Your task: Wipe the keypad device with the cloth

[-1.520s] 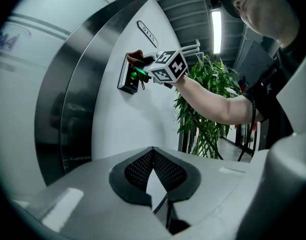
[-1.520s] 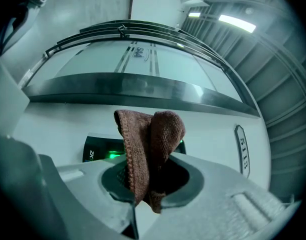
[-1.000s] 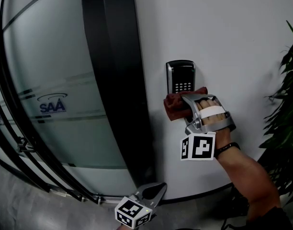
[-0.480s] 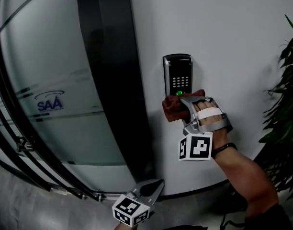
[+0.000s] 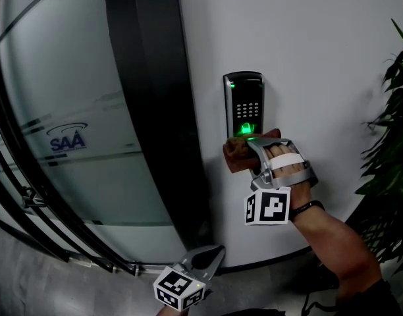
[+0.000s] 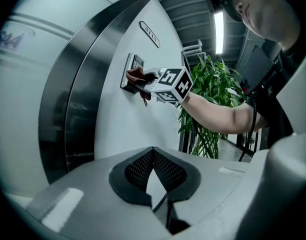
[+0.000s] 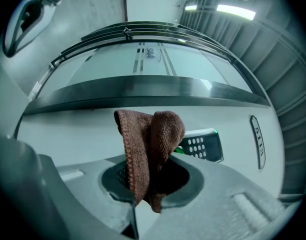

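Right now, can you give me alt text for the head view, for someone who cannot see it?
The right gripper holds a bunched brown cloth against the bottom of a black wall-mounted keypad device with green lights on. The left gripper hangs low, shut and empty, near a curved glass panel; a green plant stands at right.

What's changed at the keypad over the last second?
The right claw, shut on the cloth, slid down a little along the keypad device, uncovering its lower end. Green lights came on at the device's top and bottom. The left claw stayed low, shut and empty.
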The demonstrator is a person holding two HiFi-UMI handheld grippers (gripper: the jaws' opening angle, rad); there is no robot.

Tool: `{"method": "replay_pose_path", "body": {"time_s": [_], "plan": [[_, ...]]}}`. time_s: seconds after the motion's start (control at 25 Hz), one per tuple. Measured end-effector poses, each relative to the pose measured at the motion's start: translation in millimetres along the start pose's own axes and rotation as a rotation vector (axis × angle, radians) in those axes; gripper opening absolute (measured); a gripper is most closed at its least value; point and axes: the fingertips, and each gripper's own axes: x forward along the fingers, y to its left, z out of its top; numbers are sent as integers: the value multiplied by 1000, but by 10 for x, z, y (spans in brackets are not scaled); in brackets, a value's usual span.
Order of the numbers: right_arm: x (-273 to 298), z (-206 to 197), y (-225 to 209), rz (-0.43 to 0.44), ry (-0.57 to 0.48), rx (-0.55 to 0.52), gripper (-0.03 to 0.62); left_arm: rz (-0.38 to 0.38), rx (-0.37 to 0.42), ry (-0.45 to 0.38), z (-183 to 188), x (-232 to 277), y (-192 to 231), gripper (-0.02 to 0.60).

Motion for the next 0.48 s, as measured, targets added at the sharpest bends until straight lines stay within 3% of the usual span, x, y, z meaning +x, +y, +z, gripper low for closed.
{"method": "replay_pose_path", "body": {"time_s": [0.48], "plan": [[-29, 8, 260, 62, -2, 10, 54, -1, 3, -5, 10, -21, -38, 17]]}}
